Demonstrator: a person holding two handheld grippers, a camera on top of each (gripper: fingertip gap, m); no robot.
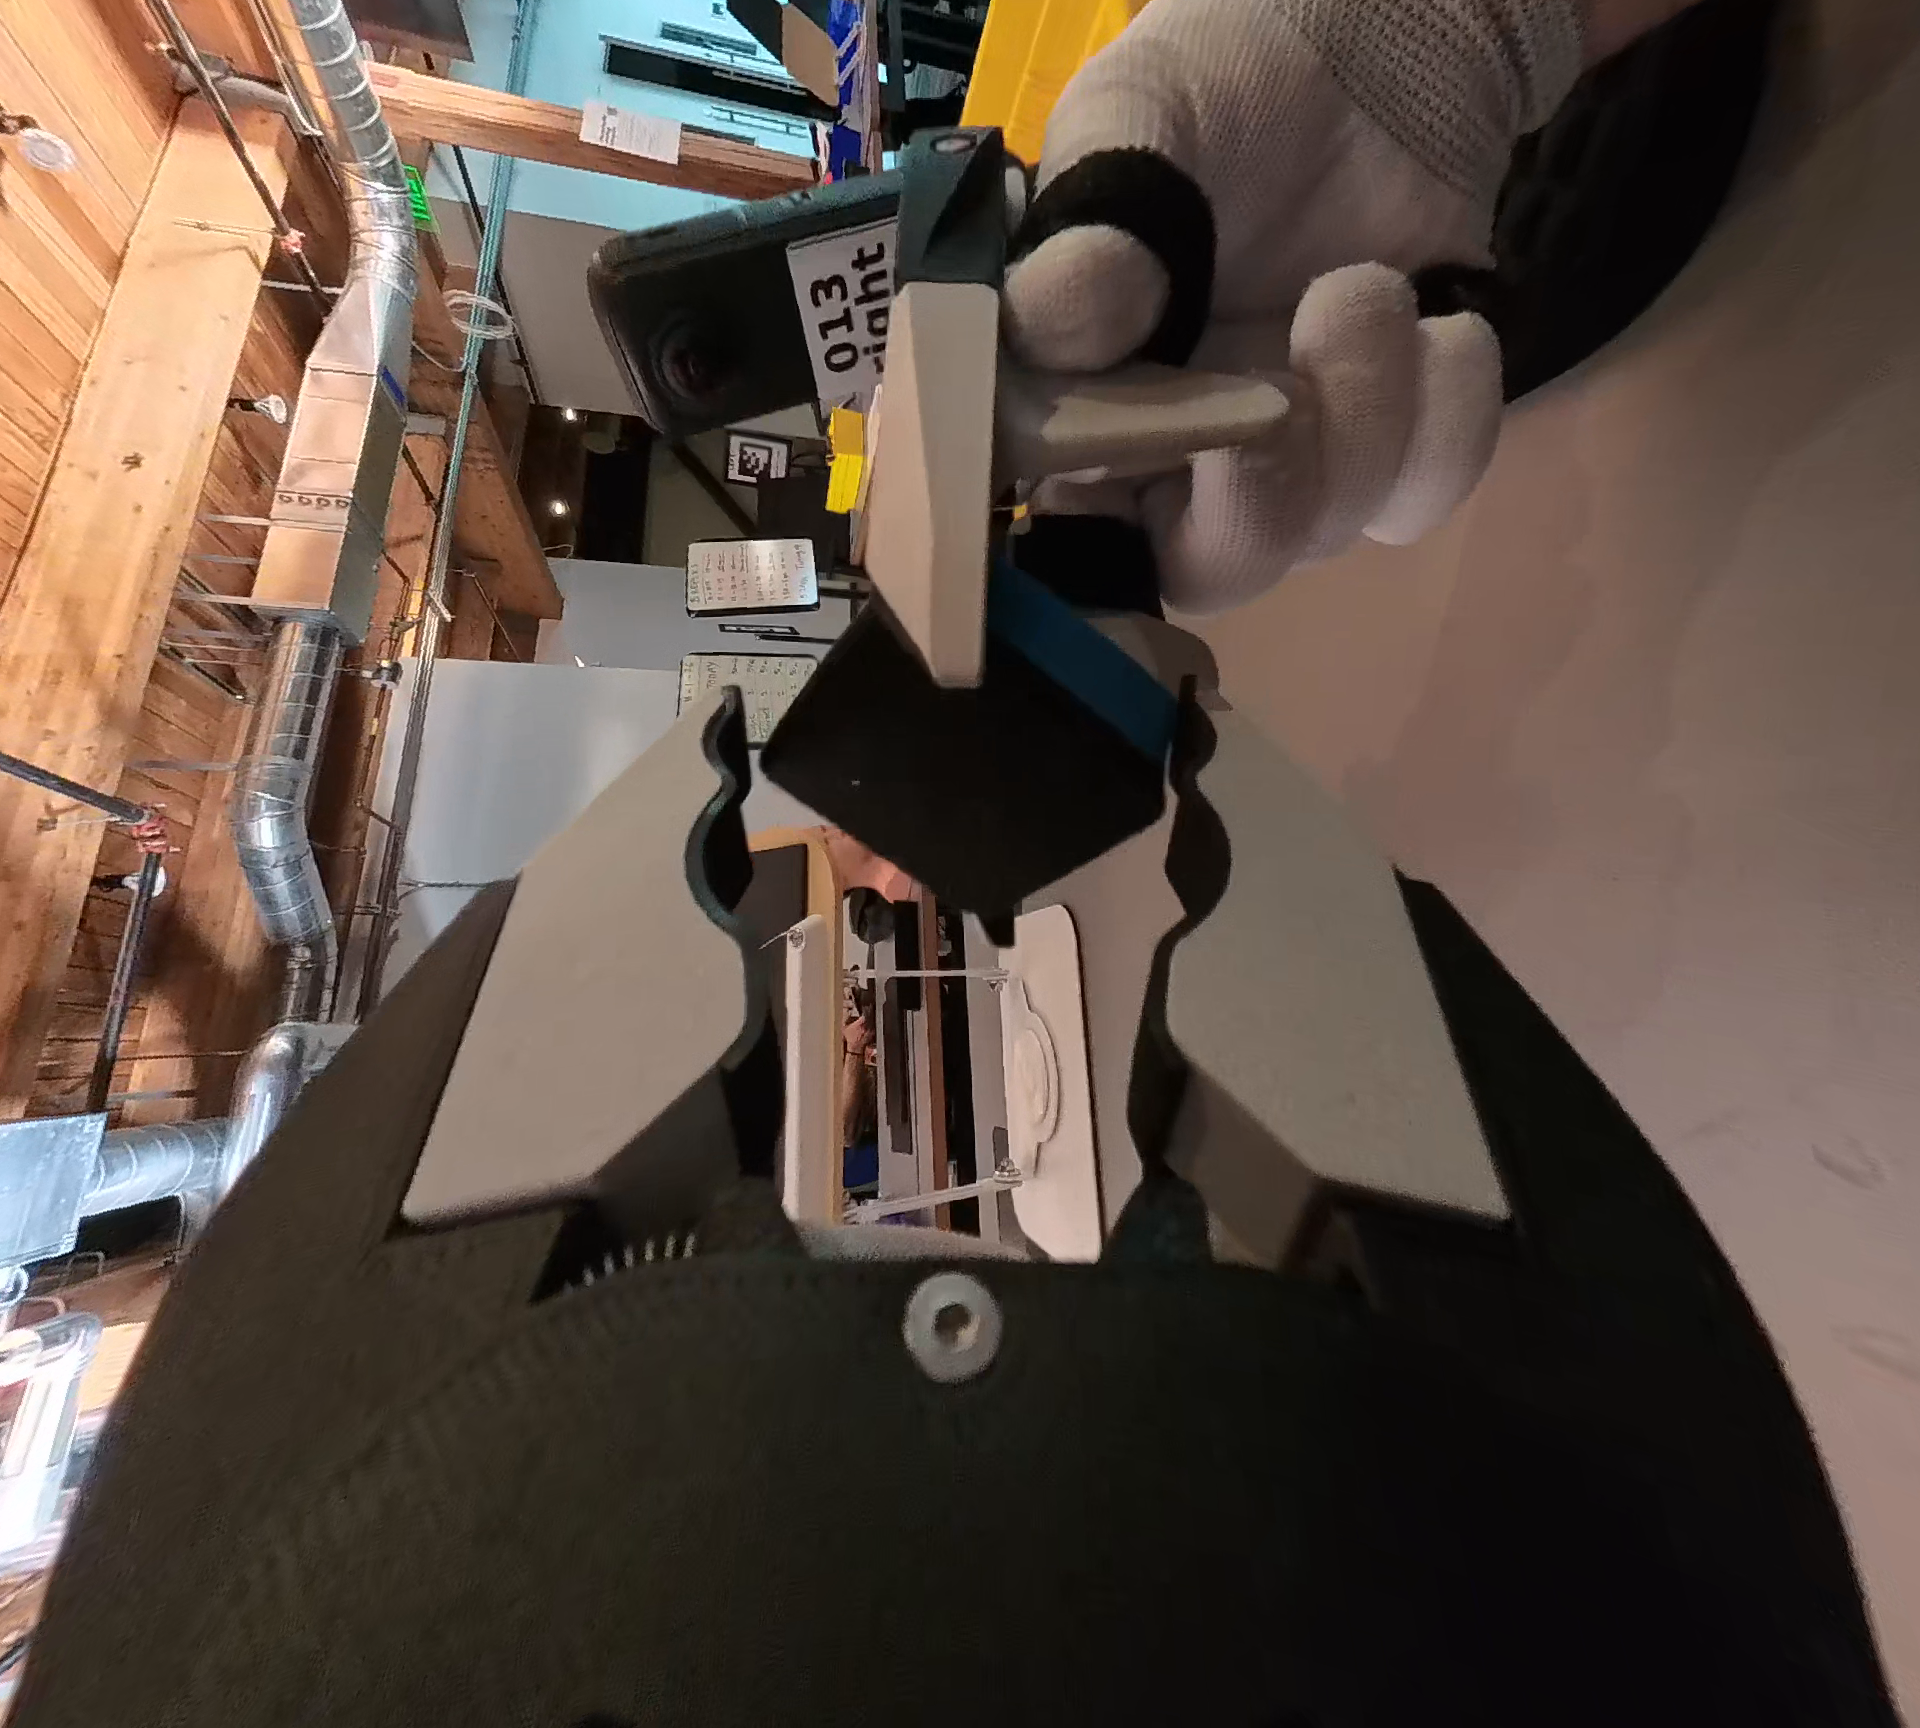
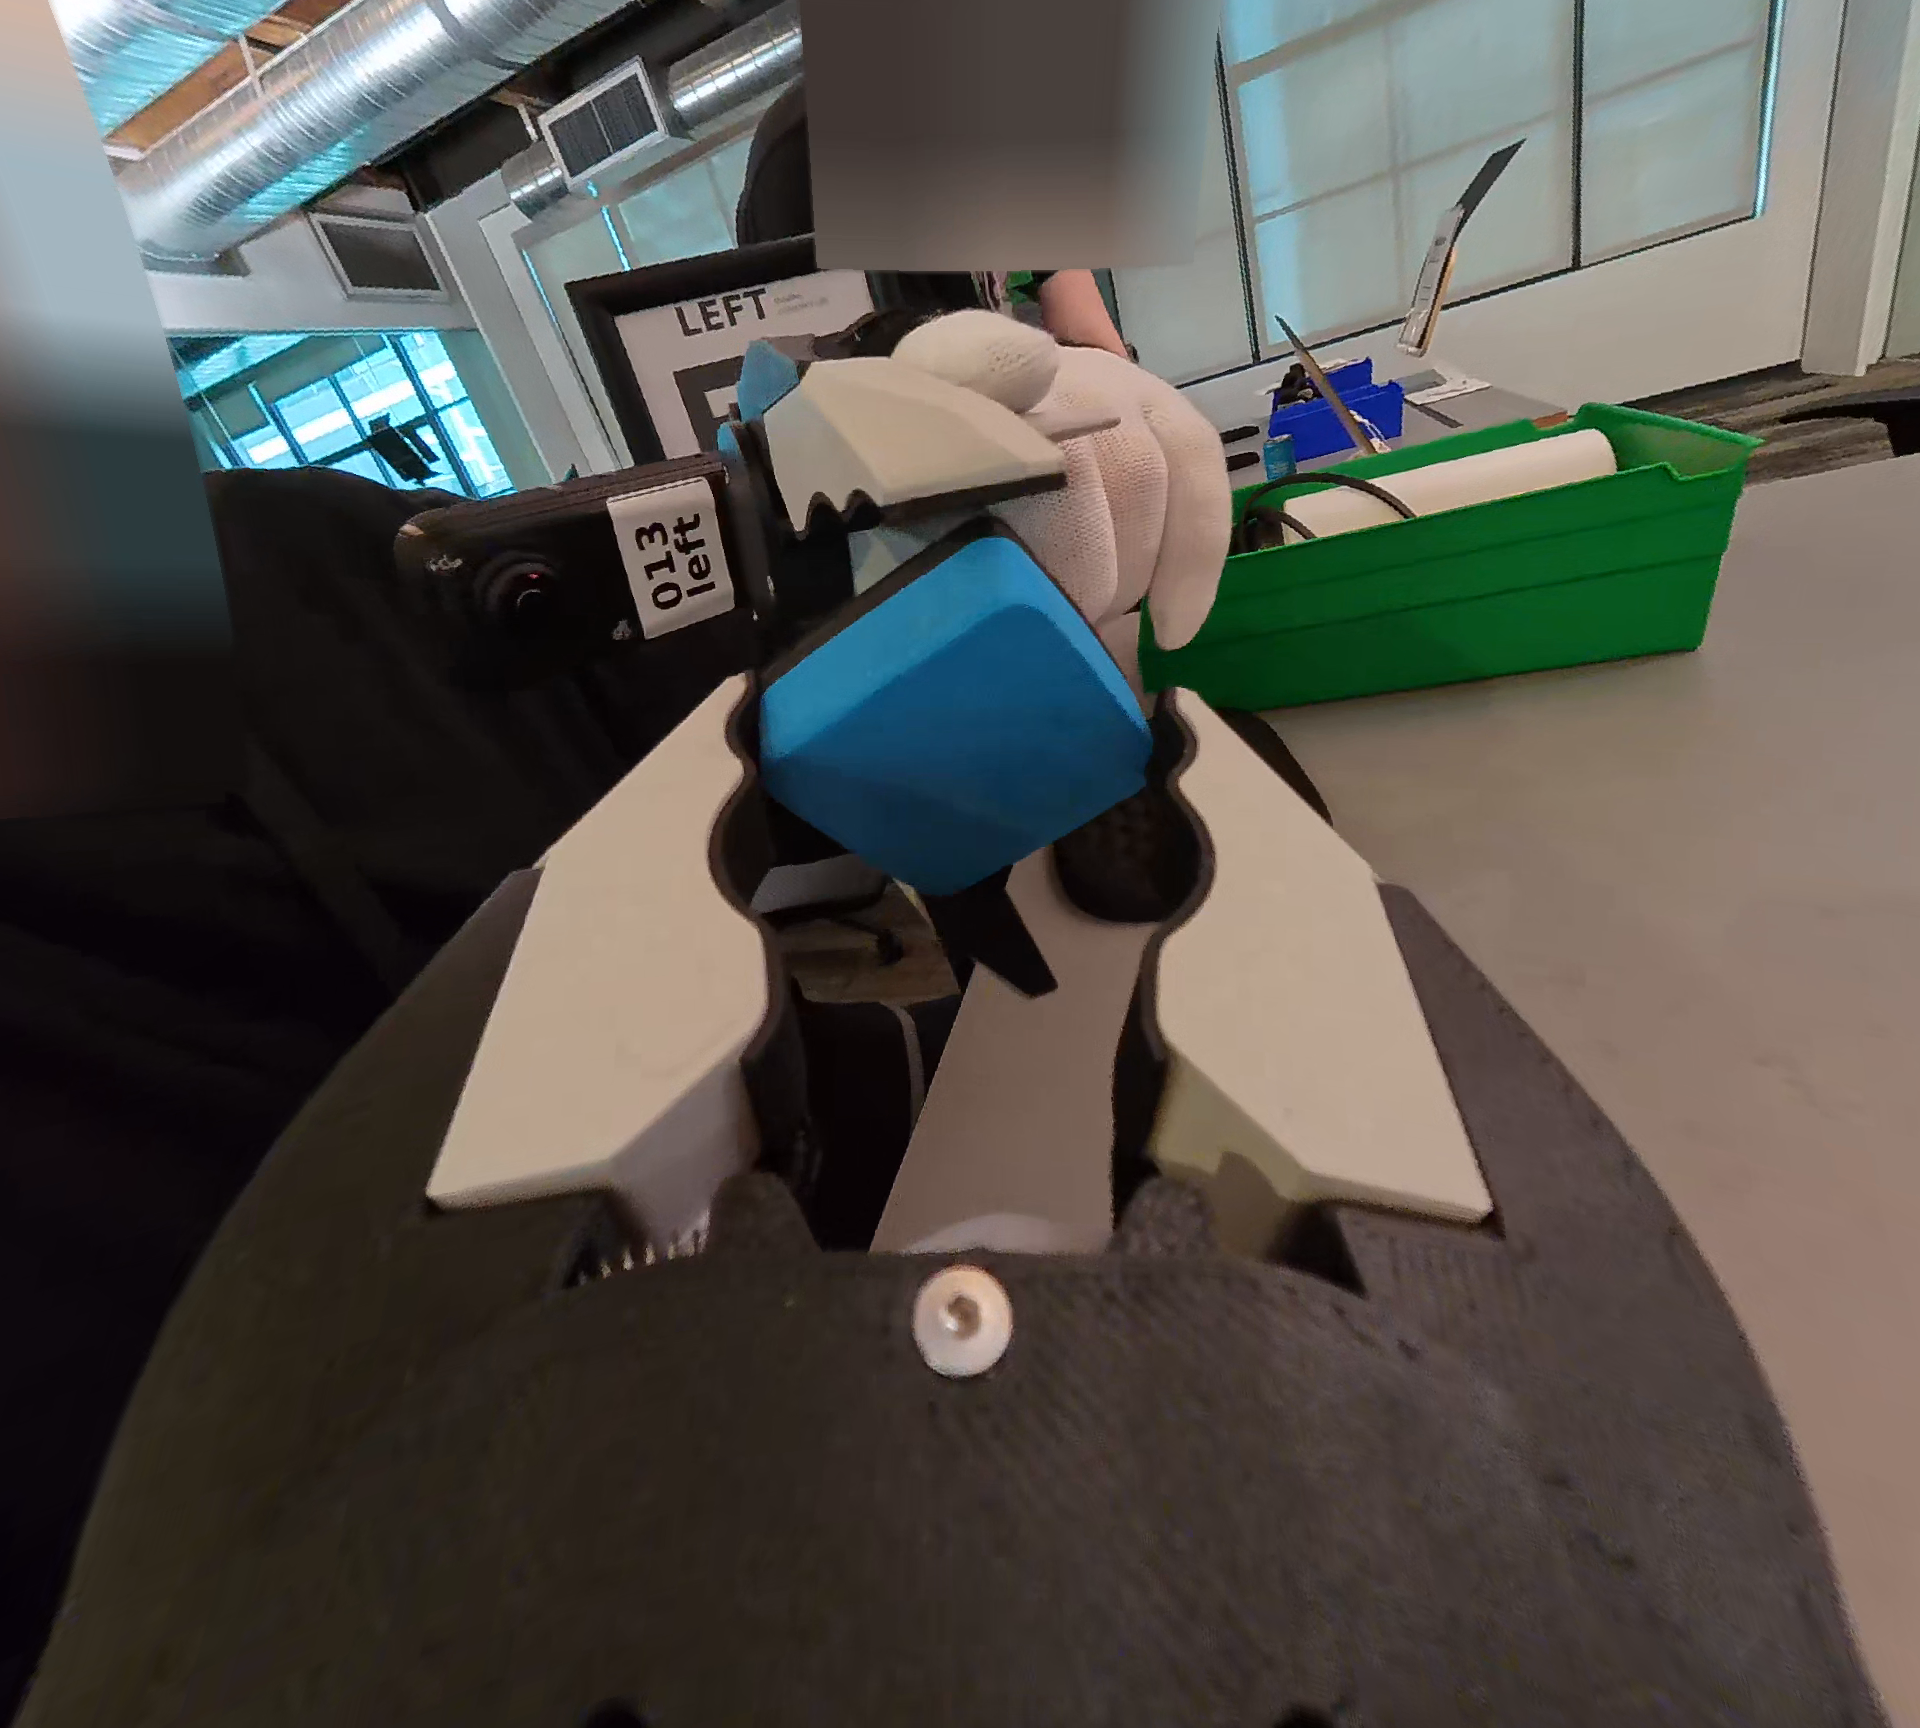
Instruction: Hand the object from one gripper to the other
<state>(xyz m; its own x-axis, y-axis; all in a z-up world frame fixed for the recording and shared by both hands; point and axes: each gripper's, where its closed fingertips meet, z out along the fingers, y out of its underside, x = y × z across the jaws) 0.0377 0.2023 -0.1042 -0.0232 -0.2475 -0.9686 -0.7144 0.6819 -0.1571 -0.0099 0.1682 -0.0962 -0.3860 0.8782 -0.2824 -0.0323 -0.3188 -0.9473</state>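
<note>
handover in mid-air, both wrist views. the block (image 2: pixel 940 743), blue on the faces turned to the right wrist view and black on the face turned to the left wrist view, is held up off the counter (image 2: pixel 1579 899), between the tips of both pairs of tongs at once. the right tongs (image 2: pixel 956 728) stand at a medium width, and both dark pads meet the block's sides, so they hold it. the left tongs (image 1: pixel 961 733) flank the same block: one pad touches its blue edge, and a thin gap shows at the other. whether they clamp it cannot be told.

each tool crosses the other: one grey finger (image 2: pixel 992 1086) of the left tongs runs under the block between the right fingers, and a right finger (image 1: pixel 935 525) lies across the black face. a white-gloved hand (image 1: pixel 1299 296) grips each tool, and a small black camera (image 2: pixel 540 572) sits beside each.

toward the counter's far edge a green bin (image 2: pixel 1455 629) holds a white roll (image 2: pixel 1496 473) and a black cable, with a blue bin (image 2: pixel 1340 411) behind it. a yellow bin (image 1: pixel 1049 37) shows in the left wrist view.
</note>
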